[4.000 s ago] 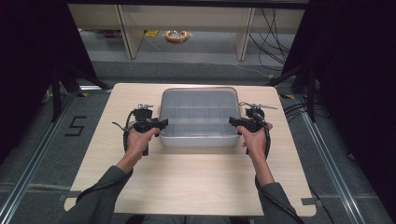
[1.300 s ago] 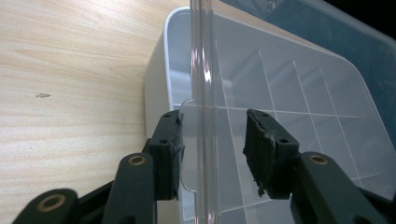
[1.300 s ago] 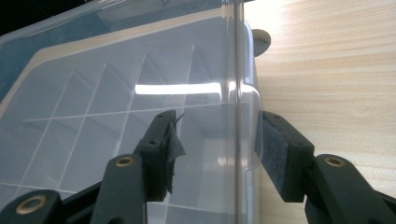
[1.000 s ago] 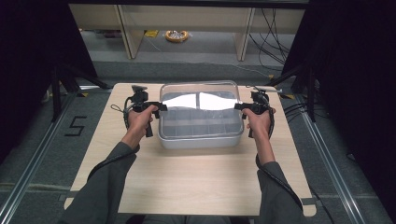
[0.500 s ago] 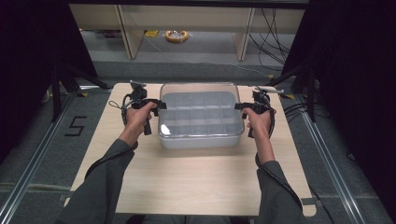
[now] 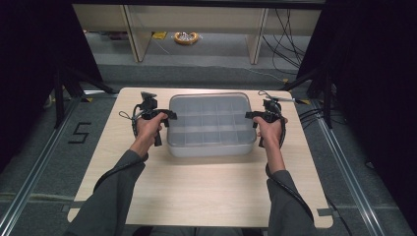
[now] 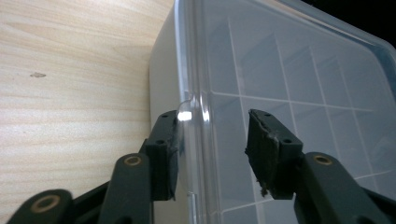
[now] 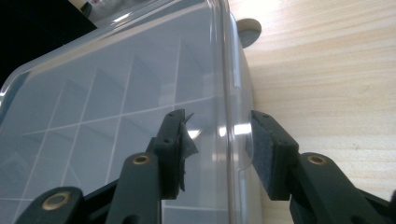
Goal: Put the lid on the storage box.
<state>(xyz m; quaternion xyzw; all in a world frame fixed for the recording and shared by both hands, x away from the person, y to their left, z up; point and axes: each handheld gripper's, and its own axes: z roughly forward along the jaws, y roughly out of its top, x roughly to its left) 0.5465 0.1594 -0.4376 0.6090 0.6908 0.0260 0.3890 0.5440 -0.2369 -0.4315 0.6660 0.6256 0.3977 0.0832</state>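
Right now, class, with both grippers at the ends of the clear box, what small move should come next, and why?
Probably draw both grippers sideways off the box. Its lid looks seated flat, and the jaws of the left gripper and right gripper have just been opening, the lid's rim unclamped between them.

Grey floor [image 6: 344, 162], black curtains [image 6: 29, 73] both sides — pale shelf unit [image 6: 196, 24] behind, cables [image 6: 285, 29] — light wooden table [image 6: 196, 196].

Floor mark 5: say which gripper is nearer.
Left. The left gripper sits at the box's left edge, on the mark's side; the right gripper sits at the box's right edge, farther off.
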